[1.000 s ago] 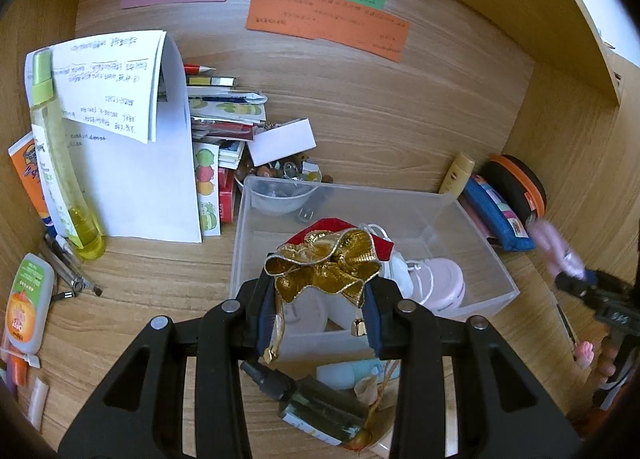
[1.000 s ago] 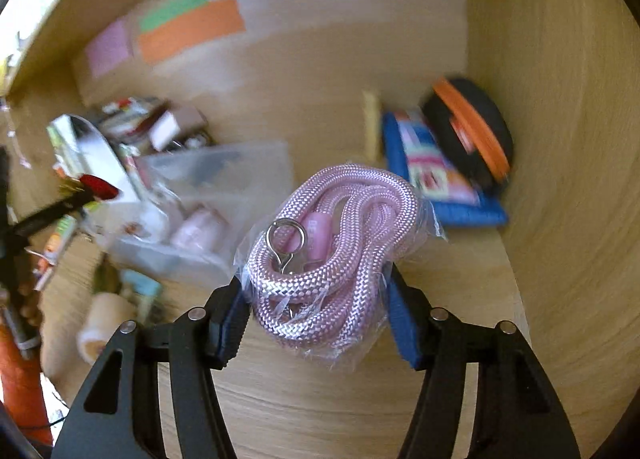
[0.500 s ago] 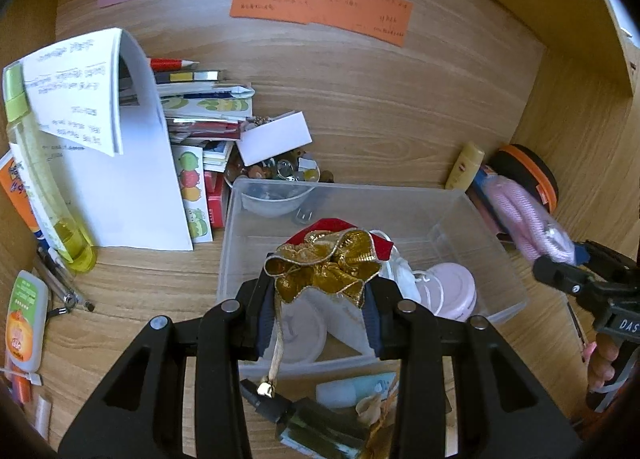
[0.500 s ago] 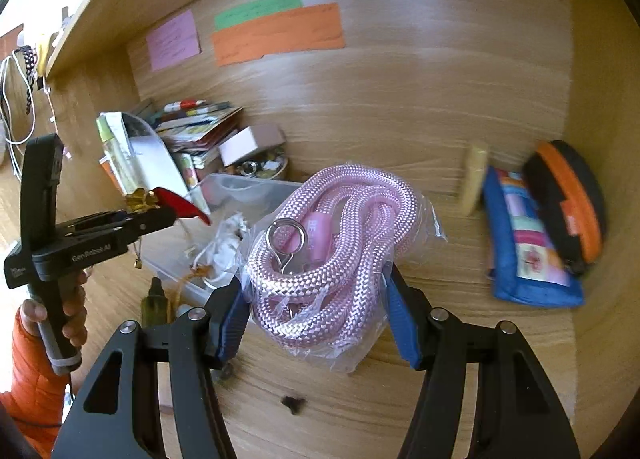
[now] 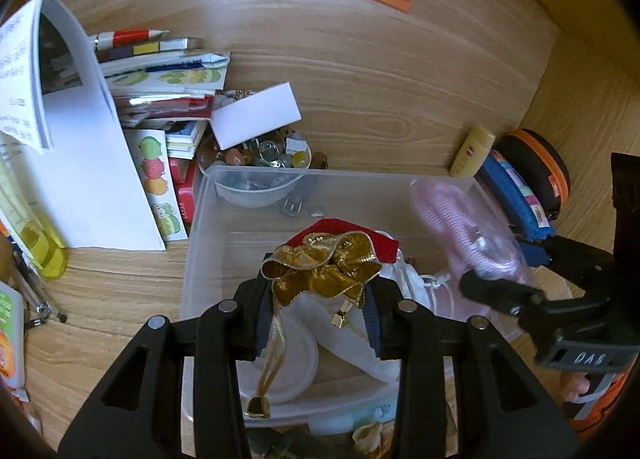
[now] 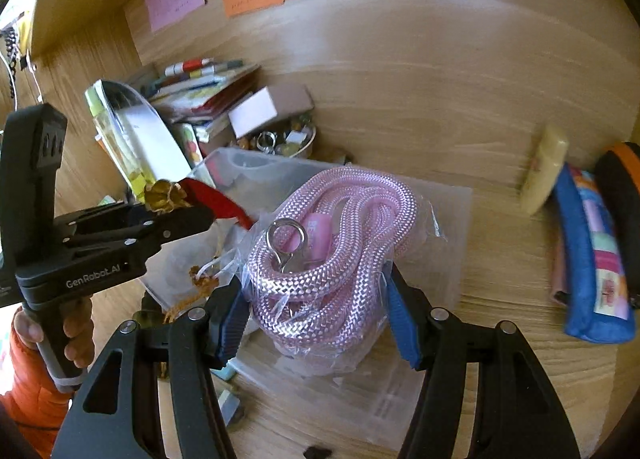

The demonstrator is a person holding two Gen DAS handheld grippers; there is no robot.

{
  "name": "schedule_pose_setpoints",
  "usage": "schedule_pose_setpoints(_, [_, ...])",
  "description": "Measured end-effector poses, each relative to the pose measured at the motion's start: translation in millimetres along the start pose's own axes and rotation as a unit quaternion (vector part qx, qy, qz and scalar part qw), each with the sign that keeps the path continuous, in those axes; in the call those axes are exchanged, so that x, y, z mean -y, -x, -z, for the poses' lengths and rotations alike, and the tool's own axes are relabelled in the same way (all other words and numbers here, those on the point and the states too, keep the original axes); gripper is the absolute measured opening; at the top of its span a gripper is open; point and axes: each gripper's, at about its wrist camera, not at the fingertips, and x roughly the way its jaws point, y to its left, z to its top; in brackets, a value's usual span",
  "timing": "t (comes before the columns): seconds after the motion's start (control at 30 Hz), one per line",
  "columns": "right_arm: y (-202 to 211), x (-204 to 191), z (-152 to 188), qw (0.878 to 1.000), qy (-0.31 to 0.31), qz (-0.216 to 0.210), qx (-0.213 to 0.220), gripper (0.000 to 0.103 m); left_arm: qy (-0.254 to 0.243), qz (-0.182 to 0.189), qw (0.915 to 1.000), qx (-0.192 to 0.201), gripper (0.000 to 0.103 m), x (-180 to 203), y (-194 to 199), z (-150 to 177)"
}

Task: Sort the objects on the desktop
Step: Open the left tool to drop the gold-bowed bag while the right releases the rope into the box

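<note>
My left gripper [image 5: 318, 319] is shut on a red and gold drawstring pouch [image 5: 326, 265] and holds it over the clear plastic bin [image 5: 196, 235]. My right gripper [image 6: 316, 319] is shut on a coil of pink rope in a plastic bag [image 6: 332, 247] and holds it over the bin's right side [image 6: 448, 227]. In the left wrist view the rope [image 5: 468, 235] and the right gripper [image 5: 520, 295] come in from the right. The left gripper with the pouch [image 6: 168, 191] shows at the left of the right wrist view. White items lie in the bin.
A stack of booklets and papers [image 5: 160, 75], a bowl of trinkets [image 5: 260, 163] and a yellow bottle [image 5: 36, 243] stand left and behind the bin. A blue pencil case [image 6: 592, 255], a black and orange case [image 5: 536, 167] and a small tube [image 6: 544, 171] lie at the right wall.
My right gripper has carried the pink rope leftward from the desk's right side to over the bin. My left gripper has moved forward over the bin, still holding the pouch.
</note>
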Motion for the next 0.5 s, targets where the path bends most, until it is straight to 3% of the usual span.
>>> schedule_pose_setpoints(0.27, [-15,-11,2,0.999,0.035,0.032,-0.008,0.058,-0.007,-0.007,0.9998,-0.020,0.045,-1,-13,3])
schedule_pose_setpoints(0.5, [-11,-15,1,0.997,0.052,0.052,-0.006,0.060,-0.003,-0.006,0.9996,-0.029,0.062,0,-10,6])
